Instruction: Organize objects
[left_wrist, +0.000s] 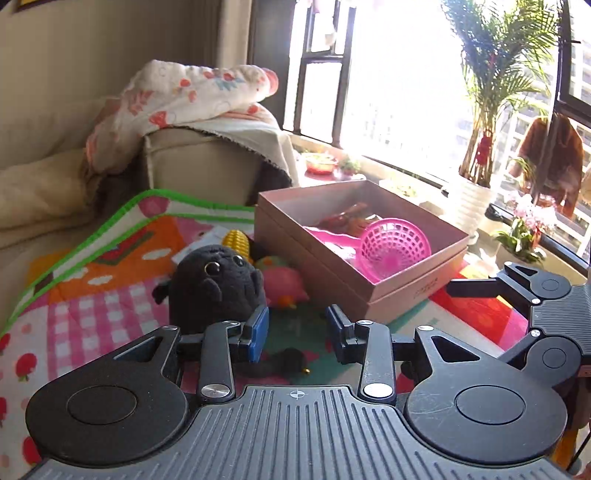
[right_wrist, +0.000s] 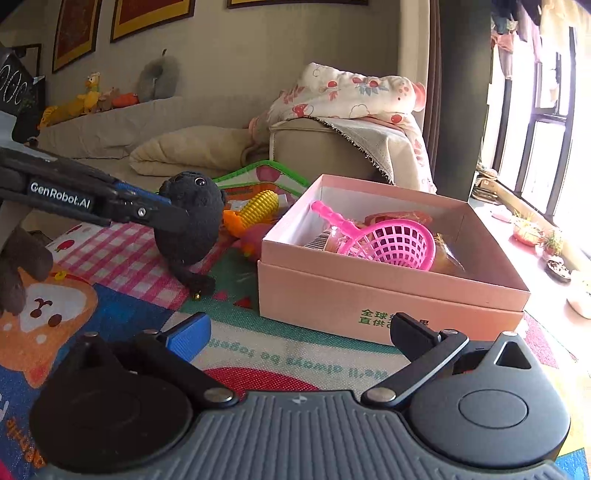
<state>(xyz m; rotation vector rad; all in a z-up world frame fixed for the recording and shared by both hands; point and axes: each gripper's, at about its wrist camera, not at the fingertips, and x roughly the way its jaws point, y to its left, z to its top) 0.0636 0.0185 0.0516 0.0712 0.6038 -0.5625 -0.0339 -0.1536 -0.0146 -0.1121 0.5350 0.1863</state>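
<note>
Strong daylight pours in through the window (left_wrist: 399, 92), which is blown out to white glare in both views. The sofa (right_wrist: 155, 122) side sits dimmer, with soft shadows on the play mat (right_wrist: 122, 258). Fisheye bending curves the edges, and far details look soft.

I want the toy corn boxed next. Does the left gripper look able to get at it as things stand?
Probably not directly: the black plush toy stands between the open left gripper and the toy corn, hiding most of it.
</note>
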